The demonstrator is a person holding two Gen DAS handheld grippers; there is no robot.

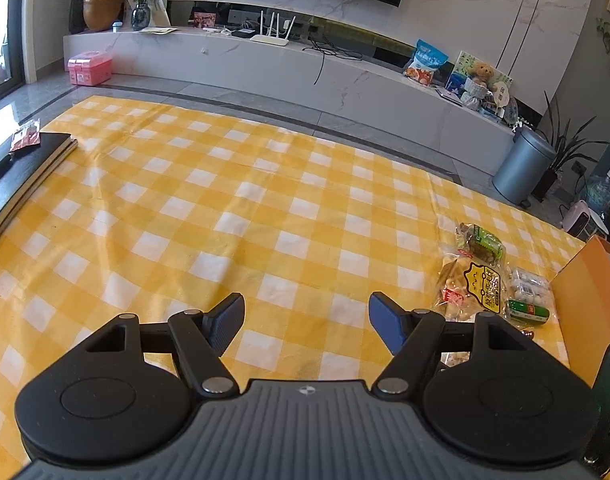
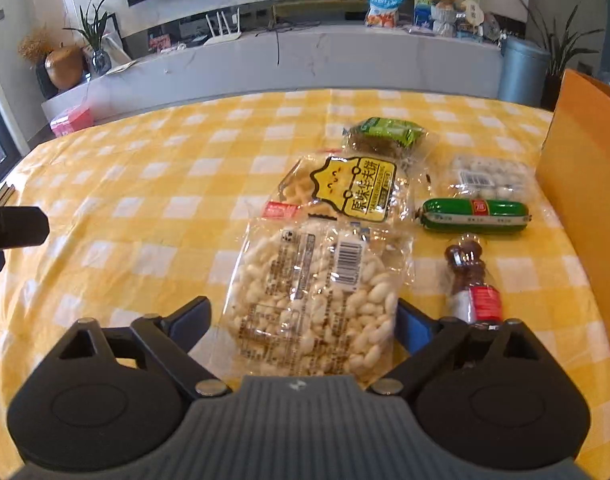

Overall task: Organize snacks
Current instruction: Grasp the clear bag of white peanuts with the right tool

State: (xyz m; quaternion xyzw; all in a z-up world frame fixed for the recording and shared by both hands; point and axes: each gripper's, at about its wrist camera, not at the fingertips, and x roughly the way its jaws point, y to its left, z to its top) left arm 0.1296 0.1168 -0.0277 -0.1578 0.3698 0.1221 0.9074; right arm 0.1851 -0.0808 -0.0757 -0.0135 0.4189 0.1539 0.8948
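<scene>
Snacks lie in a loose cluster on the yellow checked cloth point(image 2: 145, 208), and nearest of them is the clear bag of puffed white pieces point(image 2: 317, 300), lying flat with its near end between the spread jaws of the right gripper point(image 2: 305, 320); the pads stand off its sides, not yet pressing. This looks like the start of a pick: the next move calls for closing gently on the crinkly film, low enough to catch the bag and not the cloth. Just behind it lies the waffle packet point(image 2: 345, 192), its edge touching or overlapping the bag, so a straight lift should spare it. To the right are the green sausage point(image 2: 475, 216), a small brown bottle point(image 2: 471, 280) and the orange box point(image 2: 581, 184), probably the destination, its wall close by. The left gripper point(image 1: 305, 322) hangs released and empty over bare cloth, with plenty of open room on that side.
</scene>
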